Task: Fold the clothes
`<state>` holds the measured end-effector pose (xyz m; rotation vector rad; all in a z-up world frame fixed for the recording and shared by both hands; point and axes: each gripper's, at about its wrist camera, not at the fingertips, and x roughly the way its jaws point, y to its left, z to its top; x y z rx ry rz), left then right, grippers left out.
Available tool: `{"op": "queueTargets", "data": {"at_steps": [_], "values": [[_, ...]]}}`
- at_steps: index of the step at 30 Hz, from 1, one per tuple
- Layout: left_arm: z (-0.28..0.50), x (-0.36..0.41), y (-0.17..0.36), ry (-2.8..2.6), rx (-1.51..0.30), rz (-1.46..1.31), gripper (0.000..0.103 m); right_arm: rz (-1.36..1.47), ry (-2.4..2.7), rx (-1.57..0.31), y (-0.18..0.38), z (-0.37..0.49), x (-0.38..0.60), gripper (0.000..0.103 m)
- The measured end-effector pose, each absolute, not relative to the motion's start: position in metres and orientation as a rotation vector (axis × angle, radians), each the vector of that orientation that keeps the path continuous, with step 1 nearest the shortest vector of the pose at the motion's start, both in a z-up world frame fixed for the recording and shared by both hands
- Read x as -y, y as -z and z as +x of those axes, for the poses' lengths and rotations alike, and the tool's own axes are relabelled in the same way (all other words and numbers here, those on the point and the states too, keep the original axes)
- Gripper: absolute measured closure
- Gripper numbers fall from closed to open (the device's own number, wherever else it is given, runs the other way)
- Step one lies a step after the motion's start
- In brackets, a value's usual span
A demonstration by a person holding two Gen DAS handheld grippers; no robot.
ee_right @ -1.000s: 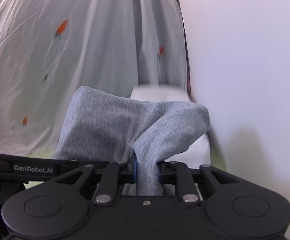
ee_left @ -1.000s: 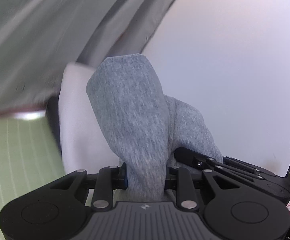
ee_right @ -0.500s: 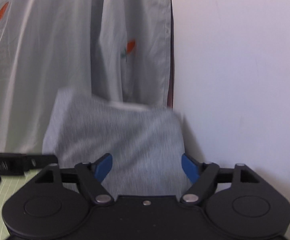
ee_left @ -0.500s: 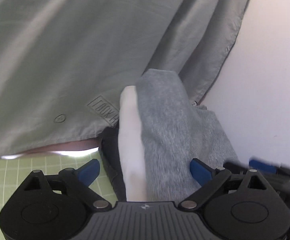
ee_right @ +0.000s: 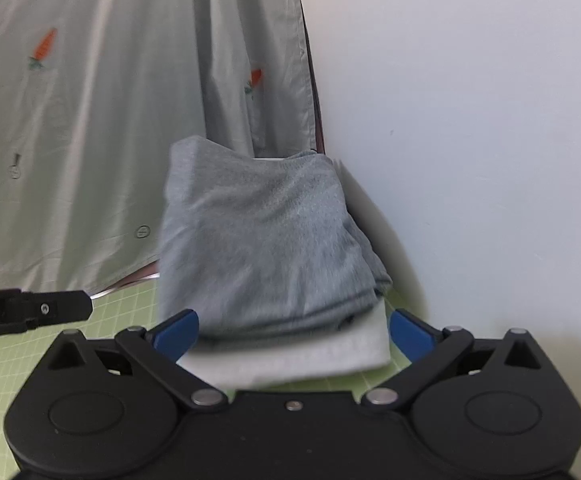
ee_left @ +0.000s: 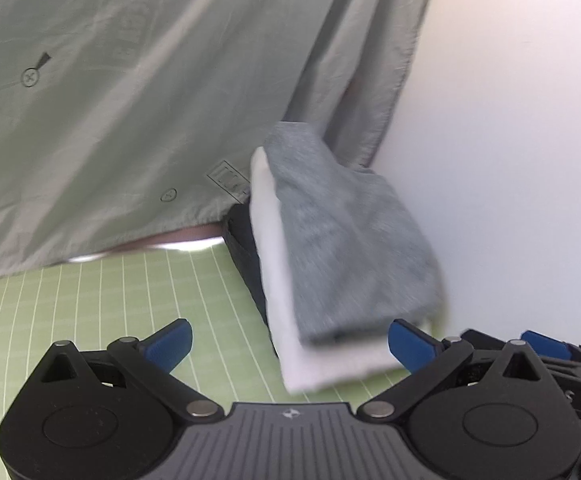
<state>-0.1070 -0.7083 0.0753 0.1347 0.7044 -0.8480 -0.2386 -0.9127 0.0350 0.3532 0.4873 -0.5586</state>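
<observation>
Against the white wall (ee_right: 470,120), the folded grey garment (ee_right: 266,240) lies atop the clothes stack on the green bench (ee_left: 110,300), both grippers' (ee_left: 288,344) (ee_right: 292,330) jaws opening, gripping nothing, apparently to leave it there.

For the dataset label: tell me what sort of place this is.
Probably a home folding corner, though it could be a staged workspace: a stack of folded clothes lies on a green grid mat, against a white wall, beside a hanging carrot-print sheet.
</observation>
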Motion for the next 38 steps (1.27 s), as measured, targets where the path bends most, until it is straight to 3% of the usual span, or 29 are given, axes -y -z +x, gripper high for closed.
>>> {"op": "queueTargets", "data": {"at_steps": [16, 38], "values": [[-0.207, 0.621, -0.055, 0.914, -0.738, 0.235, 0.000, 0.361, 0.610, -0.543, -0.026, -0.356, 0.809, 0.000], [-0.228, 0.603, -0.059, 0.953, -0.719, 0.218, 0.000, 0.343, 0.621, -0.541, -0.032, -0.377, 0.795, 0.000]]}}
